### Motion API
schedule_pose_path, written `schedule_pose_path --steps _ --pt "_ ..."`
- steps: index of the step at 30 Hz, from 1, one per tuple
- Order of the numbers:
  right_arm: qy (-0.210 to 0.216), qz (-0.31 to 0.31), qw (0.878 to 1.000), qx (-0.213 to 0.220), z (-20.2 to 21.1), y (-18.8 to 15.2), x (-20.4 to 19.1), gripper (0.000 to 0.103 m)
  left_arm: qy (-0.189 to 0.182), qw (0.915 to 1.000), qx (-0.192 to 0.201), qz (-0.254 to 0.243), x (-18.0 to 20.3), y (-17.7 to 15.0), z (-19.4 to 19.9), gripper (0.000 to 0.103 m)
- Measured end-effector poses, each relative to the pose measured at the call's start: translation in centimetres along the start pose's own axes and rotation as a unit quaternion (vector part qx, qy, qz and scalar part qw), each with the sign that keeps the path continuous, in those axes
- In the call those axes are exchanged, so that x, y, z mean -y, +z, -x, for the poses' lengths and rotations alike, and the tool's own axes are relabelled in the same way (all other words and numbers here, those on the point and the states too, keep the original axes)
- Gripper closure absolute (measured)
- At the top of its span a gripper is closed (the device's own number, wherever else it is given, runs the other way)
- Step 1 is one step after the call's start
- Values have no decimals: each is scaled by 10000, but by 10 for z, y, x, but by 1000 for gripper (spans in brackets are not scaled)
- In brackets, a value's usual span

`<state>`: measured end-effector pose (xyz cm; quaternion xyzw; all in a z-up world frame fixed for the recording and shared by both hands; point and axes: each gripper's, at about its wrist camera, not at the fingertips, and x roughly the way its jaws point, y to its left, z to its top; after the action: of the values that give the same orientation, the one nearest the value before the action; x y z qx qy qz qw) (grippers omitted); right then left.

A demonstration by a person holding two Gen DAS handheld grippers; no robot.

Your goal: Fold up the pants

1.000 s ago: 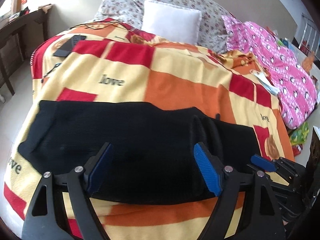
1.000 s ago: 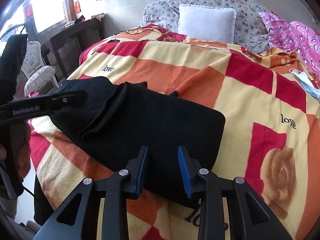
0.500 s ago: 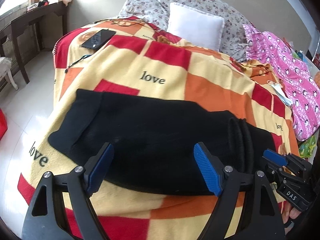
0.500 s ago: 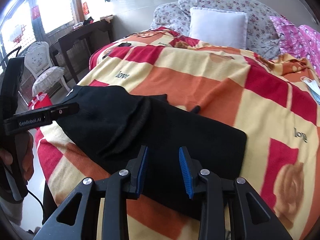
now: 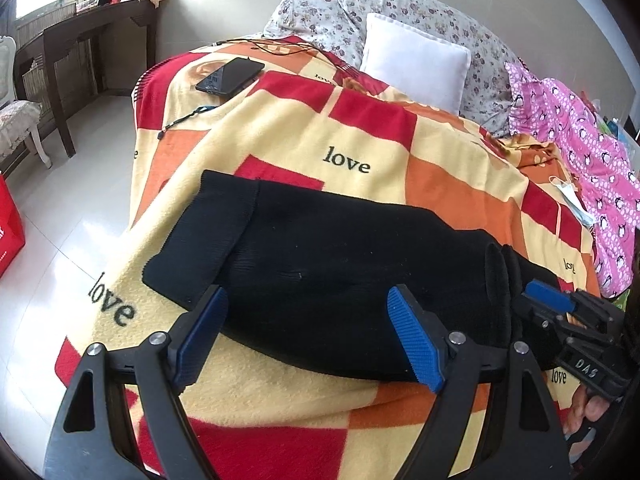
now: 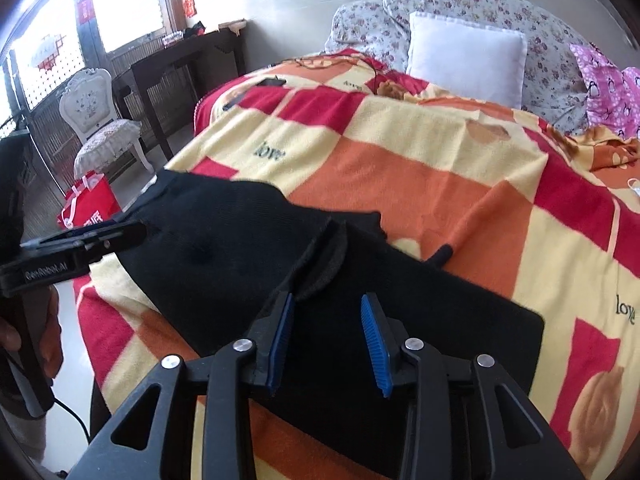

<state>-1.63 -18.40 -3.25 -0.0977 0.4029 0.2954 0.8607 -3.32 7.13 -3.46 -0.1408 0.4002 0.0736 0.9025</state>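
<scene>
Item: black pants (image 5: 344, 272) along the blanket's (image 5: 280, 140) near edge; your left gripper (image 5: 308, 336) and right gripper (image 6: 326, 340) both hover spread, pinching nothing—a shallow 1-layer pinch risks dragging the fold askew.

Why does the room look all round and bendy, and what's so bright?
Left wrist view: the fisheye lens curves the bed and leaves dark corners; the floor shines with glare. Right wrist view: the windows are washed out white, while the black pants show little detail.
</scene>
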Motion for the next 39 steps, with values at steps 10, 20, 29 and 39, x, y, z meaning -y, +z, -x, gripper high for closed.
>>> schedule_pose_path --steps 10,20,29,39 --pt "64 238 9996 -146 -21 10 -20 55 86 9997 78 231 -21 0 13 21" --pt "1001 484 9937 144 -27 60 -54 38 -128 9930 5 1178 -71 -23 22 21" --pt "1704 881 9813 -183 -102 114 -117 35 -196 9856 -61 1678 -79 -22 1 21" --pt "2031 1154 9686 -855 -178 128 -152 51 -380 9841 43 1734 -73 -14 -20 20"
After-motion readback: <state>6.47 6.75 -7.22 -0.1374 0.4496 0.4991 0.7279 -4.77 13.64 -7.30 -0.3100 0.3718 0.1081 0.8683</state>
